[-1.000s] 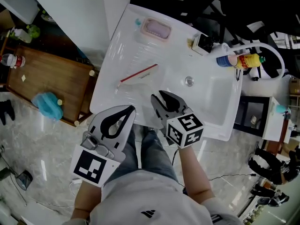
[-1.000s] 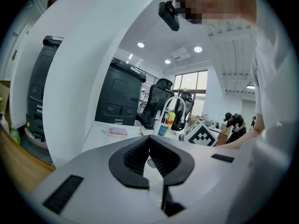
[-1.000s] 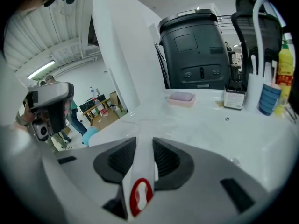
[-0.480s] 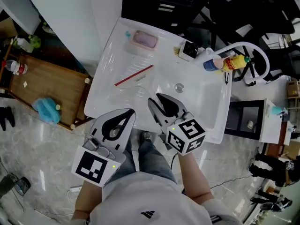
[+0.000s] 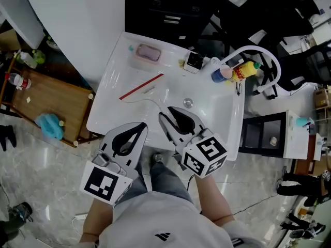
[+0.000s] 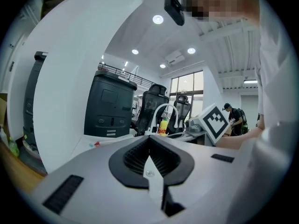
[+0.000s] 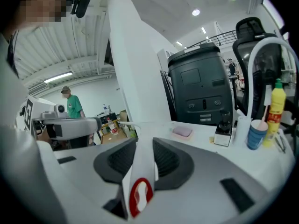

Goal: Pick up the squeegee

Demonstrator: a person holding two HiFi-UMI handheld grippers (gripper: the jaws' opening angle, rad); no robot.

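Pale marble floor (image 5: 46, 190), wooden bench (image 5: 44, 105), recessed ceiling lights (image 6: 158, 19).

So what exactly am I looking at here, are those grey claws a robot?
No robot: a person holds a grey two-jaw gripper in each hand. The top-down picture comes from a camera on the person's head; the other two come from cameras riding on each gripper. The left gripper and right gripper are both shut and empty, hovering at the near edge of a white sink unit. On its draining side lies a long red-edged squeegee, untouched. Beyond it sits a pink soap dish; at the far corner stand a blue cup and a yellow bottle.
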